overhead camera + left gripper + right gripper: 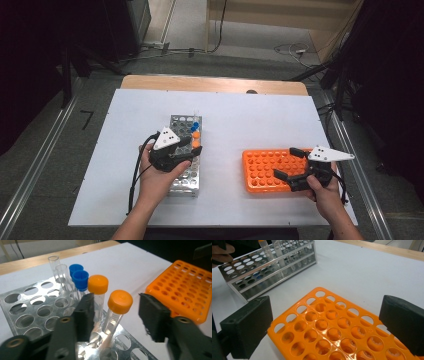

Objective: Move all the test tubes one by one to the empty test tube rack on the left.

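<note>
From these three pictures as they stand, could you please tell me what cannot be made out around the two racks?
- Metal rack: high view, the left hand and left tool cover its middle holes.
- Nearer orange-capped tube: left gripper view, its foot is cut off by the bottom edge.
- Orange rack: right gripper view, near corners hidden behind the right tool and cut off.
- Tube markings: too small and blurred to read.

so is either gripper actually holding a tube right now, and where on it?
No. The left gripper is open around the nearer orange-capped tube in the metal rack, pads clear of it. The right gripper is open over the orange rack.
</note>
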`<action>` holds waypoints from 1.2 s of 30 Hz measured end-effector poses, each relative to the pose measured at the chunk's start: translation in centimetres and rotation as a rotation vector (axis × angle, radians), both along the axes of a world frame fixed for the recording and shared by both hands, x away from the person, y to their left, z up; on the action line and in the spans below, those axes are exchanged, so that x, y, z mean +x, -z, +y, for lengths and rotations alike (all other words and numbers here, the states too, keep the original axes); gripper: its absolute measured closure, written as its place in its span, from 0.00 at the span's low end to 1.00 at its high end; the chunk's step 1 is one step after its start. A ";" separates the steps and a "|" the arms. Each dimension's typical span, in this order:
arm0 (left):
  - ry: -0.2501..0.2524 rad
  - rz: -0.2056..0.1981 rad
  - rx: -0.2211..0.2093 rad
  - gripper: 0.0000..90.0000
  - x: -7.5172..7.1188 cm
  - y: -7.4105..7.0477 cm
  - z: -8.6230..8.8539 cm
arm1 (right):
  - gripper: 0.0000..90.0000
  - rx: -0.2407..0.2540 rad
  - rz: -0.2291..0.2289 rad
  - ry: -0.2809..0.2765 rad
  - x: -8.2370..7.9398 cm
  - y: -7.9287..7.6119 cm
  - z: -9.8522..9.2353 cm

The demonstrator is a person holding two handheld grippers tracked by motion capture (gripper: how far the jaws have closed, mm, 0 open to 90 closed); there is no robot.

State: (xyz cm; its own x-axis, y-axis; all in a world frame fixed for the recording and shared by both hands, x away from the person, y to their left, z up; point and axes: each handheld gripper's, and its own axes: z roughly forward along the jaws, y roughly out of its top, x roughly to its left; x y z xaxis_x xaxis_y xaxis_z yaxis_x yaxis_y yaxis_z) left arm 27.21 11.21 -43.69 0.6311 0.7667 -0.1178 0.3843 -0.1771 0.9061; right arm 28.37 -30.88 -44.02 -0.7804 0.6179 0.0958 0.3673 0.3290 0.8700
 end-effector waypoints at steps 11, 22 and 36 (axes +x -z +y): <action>0.016 -0.039 -0.068 0.01 -0.7 -0.5 0.8 | 0.00 0.001 -0.002 0.005 0.1 0.0 -0.2; 0.032 -0.089 -0.086 0.00 -2.3 -0.5 3.3 | 0.00 0.004 0.001 0.018 0.3 0.2 -0.6; -0.028 -0.117 -0.117 0.00 -4.2 0.2 6.9 | 0.00 0.013 0.005 0.059 0.9 0.6 -1.8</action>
